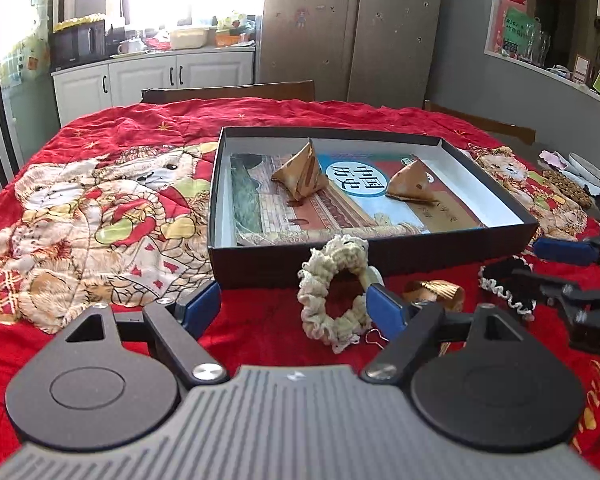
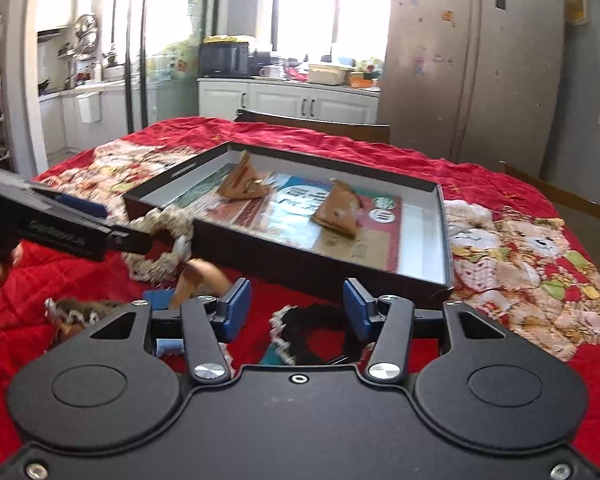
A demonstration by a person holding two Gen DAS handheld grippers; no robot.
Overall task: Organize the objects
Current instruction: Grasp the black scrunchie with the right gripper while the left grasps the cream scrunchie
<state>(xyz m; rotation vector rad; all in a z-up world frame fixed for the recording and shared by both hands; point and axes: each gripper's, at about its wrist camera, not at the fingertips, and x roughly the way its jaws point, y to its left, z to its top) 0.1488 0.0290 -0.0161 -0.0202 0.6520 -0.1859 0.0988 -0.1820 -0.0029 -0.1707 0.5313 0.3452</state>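
- While the shallow black cardboard box (image 1: 374, 258) sits on the worktop under a red quilted cloth with bear prints (image 1: 80, 208), it already holds a picture book (image 1: 356, 200) and two tan pyramid-shaped fabric pouches (image 1: 300, 172), so the loose pieces outside look like what is left to sort.
- The left gripper (image 1: 296, 308) has its jaws wide apart; the cream crocheted scrunchie (image 1: 334, 300) stands on edge just in front of the box's near wall, with the right blue pad touching or just beside its rim. Whether the scrunchie is hooked on that pad, I cannot tell.
- The right gripper (image 2: 298, 312) also has its jaws apart, hovering above a black scrunchie with white lace trim (image 2: 304, 336) on the cloth.
- A gold ribbon piece (image 1: 436, 294) lies between the two scrunchies.
- Risks, as I judge them: the soft scrunchie could flop or slide off a single pad; closing could pinch the cloth as well; lifting too low might snag the box wall; and the two grippers work close together, so they could knock each other.
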